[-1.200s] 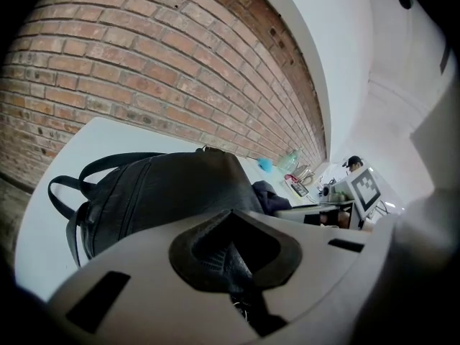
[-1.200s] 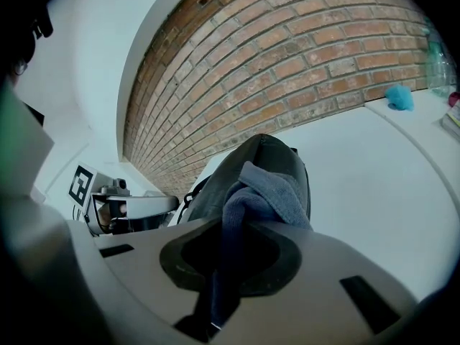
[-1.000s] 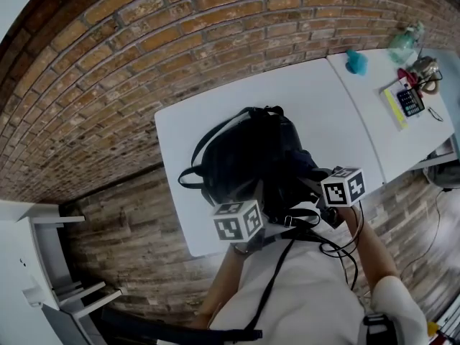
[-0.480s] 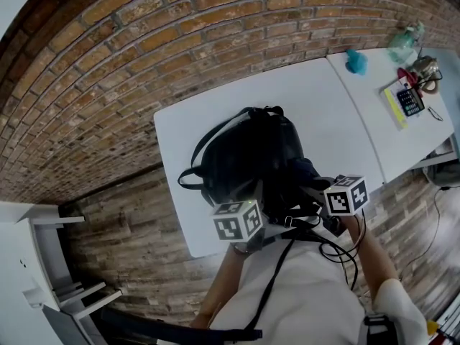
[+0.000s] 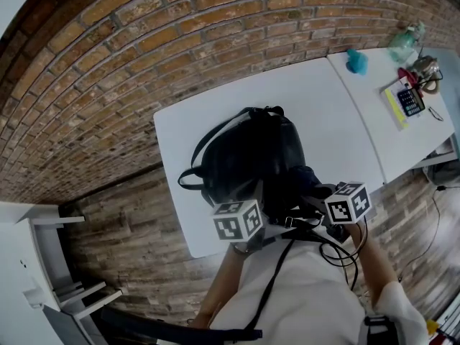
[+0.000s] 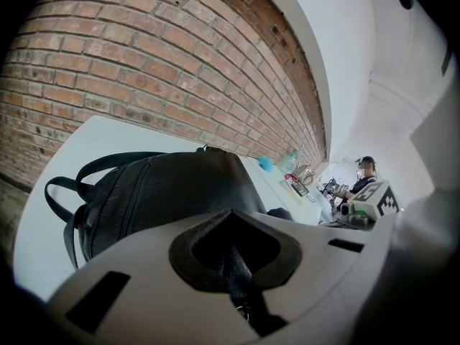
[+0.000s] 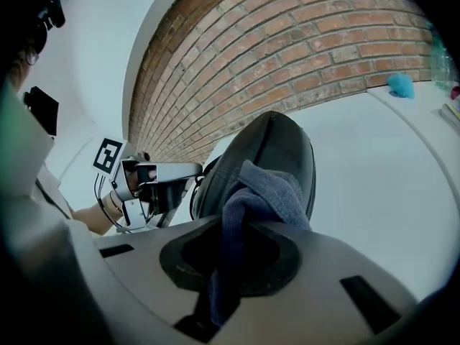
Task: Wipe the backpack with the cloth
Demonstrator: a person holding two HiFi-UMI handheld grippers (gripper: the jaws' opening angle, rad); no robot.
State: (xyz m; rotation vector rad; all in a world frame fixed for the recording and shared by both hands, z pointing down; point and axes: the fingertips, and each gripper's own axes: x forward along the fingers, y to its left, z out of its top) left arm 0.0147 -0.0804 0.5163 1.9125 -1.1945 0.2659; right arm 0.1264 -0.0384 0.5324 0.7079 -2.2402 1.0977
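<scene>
A black backpack [image 5: 248, 153] lies on the white table [image 5: 330, 113], its straps looping to the left. My left gripper [image 5: 253, 198] is at the bag's near end, shut on a black strap [image 6: 236, 261] of the backpack [image 6: 165, 189]. My right gripper [image 5: 318, 190] is at the bag's near right side, shut on a dark blue-grey cloth [image 7: 260, 191]. The cloth [image 5: 305, 177] bunches up against the backpack [image 7: 280, 146]. The left gripper [image 7: 154, 180] shows beside the bag in the right gripper view.
A second white table [image 5: 388, 142] adjoins on the right with a teal object [image 5: 356, 62], a bottle [image 5: 404, 43], a calculator [image 5: 410, 100] and small items. A brick wall runs behind. A white shelf unit [image 5: 43, 264] stands at the left. A person [image 6: 365, 175] sits far off.
My right gripper has slid a little toward me and to the right with the cloth along the backpack's side. The left gripper and the backpack have stayed in place.
</scene>
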